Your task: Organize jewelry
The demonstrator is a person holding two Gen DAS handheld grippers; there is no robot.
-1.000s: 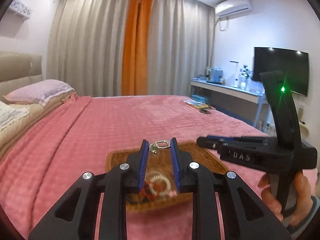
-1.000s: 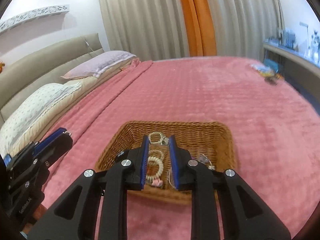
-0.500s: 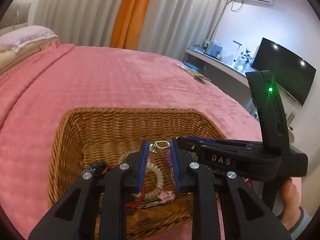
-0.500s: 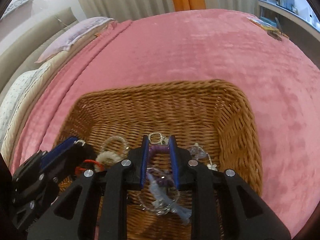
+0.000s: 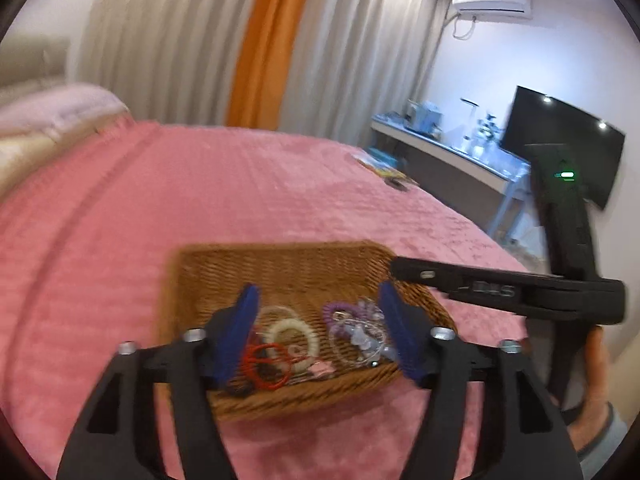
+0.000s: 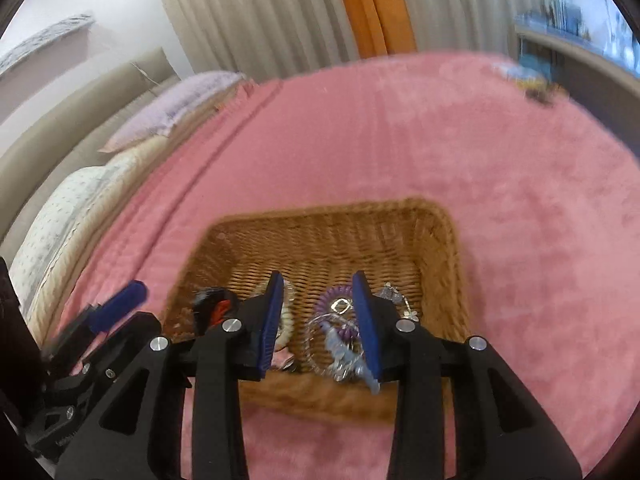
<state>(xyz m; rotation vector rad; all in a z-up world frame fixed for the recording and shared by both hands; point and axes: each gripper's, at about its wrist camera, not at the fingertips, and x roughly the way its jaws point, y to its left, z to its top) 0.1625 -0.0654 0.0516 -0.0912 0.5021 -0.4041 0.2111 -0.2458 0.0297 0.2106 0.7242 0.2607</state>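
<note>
A: Risk from here? Both grippers spread over the wicker basket [image 6: 448, 248], nothing pinched. Left gripper [image 5: 320, 332] released, jaws just opened wide, empty air between the pads. Right gripper [image 6: 320, 312] also released, jaws just opened to a middling gap, the silver clasp [image 6: 339, 305] lying loose below them on the purple coil bracelet [image 6: 332, 294].

B: So no drop hazard. Tangling, then?

A: Likely. Purple coil, clasp and the pale blue charm string [image 6: 344, 354] heaped together at 3 o'clock of the basket floor — closing on one could drag the whole clump out. Could also catch wicker with a fingertip and tip the basket on the soft pink bedspread [image 6: 400, 140]. Heavy blur in both views, so poor aim a fair worry.

B: Count?

A: One basket. Inside, as far as readable — one cream coil bracelet [image 5: 294, 338] at centre, one red cord loop [image 5: 266, 364] at 8 o'clock, one purple coil, one silver clasp, one blue charm string, one small pink tag [image 5: 322, 368] at 6 o'clock. Further clear or silver bits at the right wall, too blurred to count. Two grippers.
</note>
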